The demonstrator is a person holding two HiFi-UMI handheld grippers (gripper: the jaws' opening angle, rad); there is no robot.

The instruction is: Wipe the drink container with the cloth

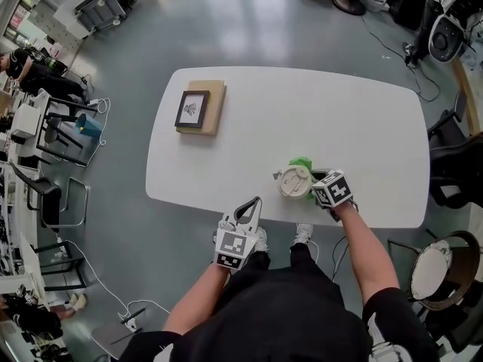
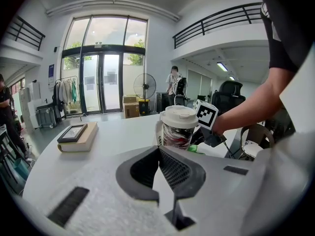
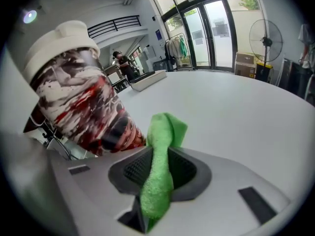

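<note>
Grasps the green cloth in the right claw, its tip just beside the lidded paper cup, upright near the white surface's front edge, likely for wiping its wall. Holds the left claw clenched on nothing, off that edge and out of the way.

The drink container stands near the bench's front edge. The cloth sits just behind it, pinched in the right gripper beside it. Far left, a picture frame lies on a book.
</note>
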